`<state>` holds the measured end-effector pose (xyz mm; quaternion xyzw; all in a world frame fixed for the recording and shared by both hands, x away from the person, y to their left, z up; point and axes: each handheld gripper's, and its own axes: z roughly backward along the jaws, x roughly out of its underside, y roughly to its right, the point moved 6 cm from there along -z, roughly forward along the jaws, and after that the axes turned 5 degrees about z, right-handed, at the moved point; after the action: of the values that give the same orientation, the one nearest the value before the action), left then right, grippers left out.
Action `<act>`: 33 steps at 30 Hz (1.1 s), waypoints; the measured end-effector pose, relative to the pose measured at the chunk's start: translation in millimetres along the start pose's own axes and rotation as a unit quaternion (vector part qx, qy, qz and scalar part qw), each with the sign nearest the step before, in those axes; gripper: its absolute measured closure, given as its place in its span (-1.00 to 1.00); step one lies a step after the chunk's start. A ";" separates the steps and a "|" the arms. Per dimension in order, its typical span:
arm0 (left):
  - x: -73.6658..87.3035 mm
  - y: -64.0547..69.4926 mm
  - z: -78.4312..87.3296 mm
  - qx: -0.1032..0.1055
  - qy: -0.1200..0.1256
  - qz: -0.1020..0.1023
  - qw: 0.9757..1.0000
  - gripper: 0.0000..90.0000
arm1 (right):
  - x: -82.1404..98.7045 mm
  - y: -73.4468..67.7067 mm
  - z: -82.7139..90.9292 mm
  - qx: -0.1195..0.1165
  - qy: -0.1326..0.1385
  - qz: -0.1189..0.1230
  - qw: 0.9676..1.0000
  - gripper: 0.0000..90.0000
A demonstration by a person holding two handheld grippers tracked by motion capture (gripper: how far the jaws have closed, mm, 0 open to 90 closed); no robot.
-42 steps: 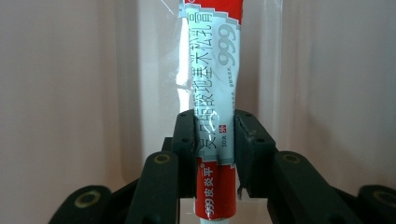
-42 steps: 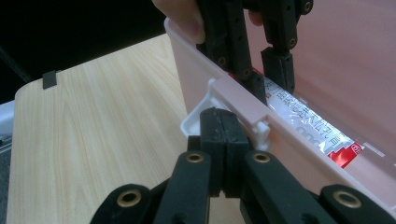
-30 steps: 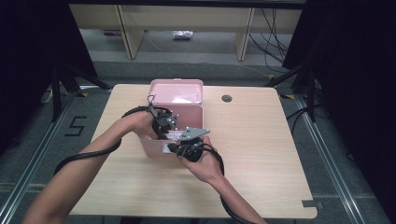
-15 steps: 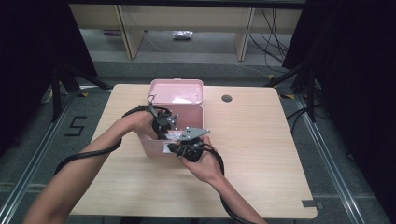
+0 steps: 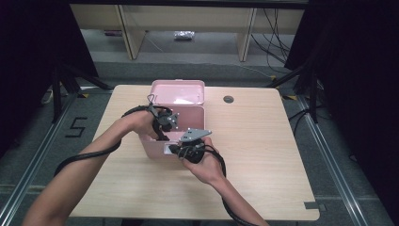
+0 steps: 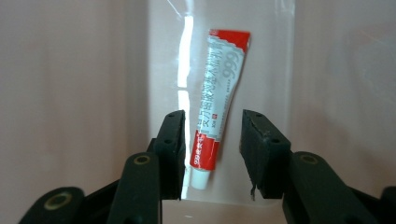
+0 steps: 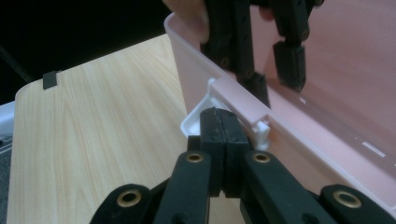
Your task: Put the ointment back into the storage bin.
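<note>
An open pink box stands on the table with its lid raised at the back. My left gripper reaches down into it from the left. In the left gripper view a red and white tube lies on the box floor between the jaws of my left gripper. Those jaws have just been opening, and the pads stand clear of the tube. My right gripper is shut, its tips against the white latch on the box's front wall. The latch faces the person.
The wooden table has free room on the right and in front of the box. A round cable hole sits behind the box on the right. A black tape mark lies at the front right corner.
</note>
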<state>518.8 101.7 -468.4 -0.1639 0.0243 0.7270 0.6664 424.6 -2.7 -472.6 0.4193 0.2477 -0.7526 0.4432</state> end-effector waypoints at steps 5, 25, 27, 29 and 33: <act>-1.4 -6.7 18.7 -0.023 0.039 0.016 0.999 0.39 | 0.0 0.0 -0.1 0.000 0.001 0.000 1.000 1.00; 9.6 -13.1 64.5 -0.102 0.202 0.122 0.966 0.37 | -0.1 -0.2 0.1 0.002 -0.001 0.000 1.000 1.00; 13.3 -14.2 65.0 -0.104 0.205 0.129 0.965 0.34 | -0.2 -0.3 0.0 0.002 -0.001 0.000 1.000 1.00; 16.7 -14.3 65.0 -0.107 0.214 0.142 0.961 0.34 | -0.1 -0.3 0.0 0.003 -0.002 0.000 1.000 1.00; 22.1 -16.7 66.8 -0.114 0.228 0.159 0.954 0.34 | -0.3 -0.2 -0.1 0.002 -0.002 -0.001 1.000 1.00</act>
<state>520.0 141.8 -408.3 -0.3942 0.1181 0.7646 0.4961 424.6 -2.5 -472.3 0.4186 0.2455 -0.7543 0.4423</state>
